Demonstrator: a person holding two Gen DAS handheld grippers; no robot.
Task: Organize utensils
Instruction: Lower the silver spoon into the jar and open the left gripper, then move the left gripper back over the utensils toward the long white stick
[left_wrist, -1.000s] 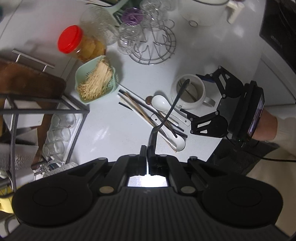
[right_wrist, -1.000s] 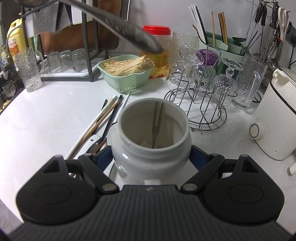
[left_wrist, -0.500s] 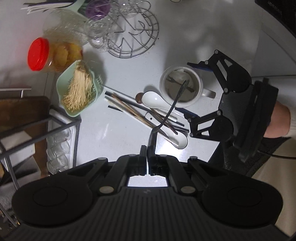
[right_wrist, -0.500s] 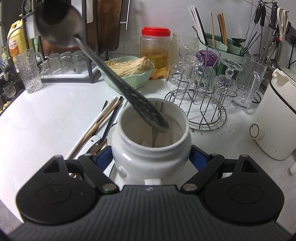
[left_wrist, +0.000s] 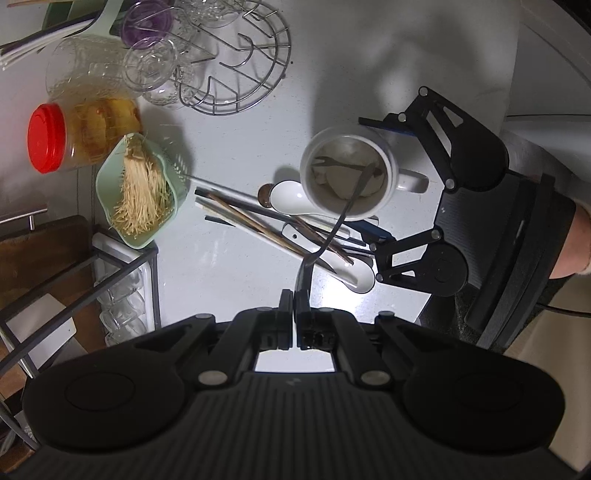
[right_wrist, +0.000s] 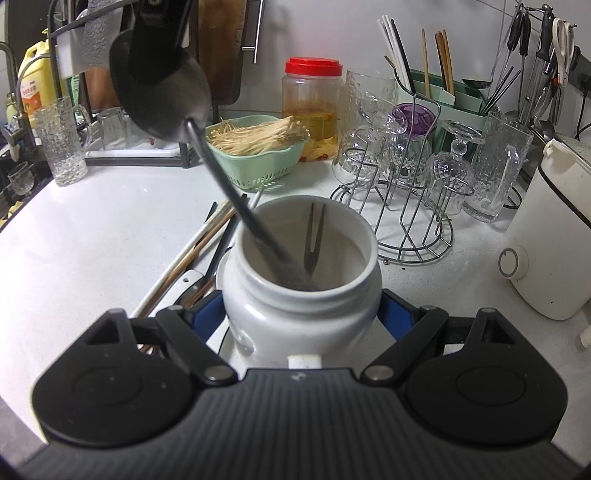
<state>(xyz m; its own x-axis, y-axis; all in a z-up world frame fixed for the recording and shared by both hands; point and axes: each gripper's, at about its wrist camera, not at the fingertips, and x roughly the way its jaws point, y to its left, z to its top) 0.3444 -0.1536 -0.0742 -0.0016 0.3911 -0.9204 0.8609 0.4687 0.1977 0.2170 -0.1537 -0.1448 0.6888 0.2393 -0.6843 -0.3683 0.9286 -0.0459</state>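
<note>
On the white tabletop (left_wrist: 229, 266), far left, a red-lidded jar (left_wrist: 77, 142) lies beside a green basket (left_wrist: 138, 192) of pale strands. Next come loose chopsticks (left_wrist: 255, 225) and 2 white spoons (left_wrist: 295, 197) lying against the white jar (left_wrist: 347, 177). The left hand-held gripper (left_wrist: 295, 314) is clamped on a dark metal spoon (left_wrist: 332, 232), bowl end in its fingers; the handle dips inside the jar, next to a small fork (right_wrist: 314, 236). The right hand-held gripper (right_wrist: 301, 314) grips the jar's sides between its blue pads (right_wrist: 393, 310).
</note>
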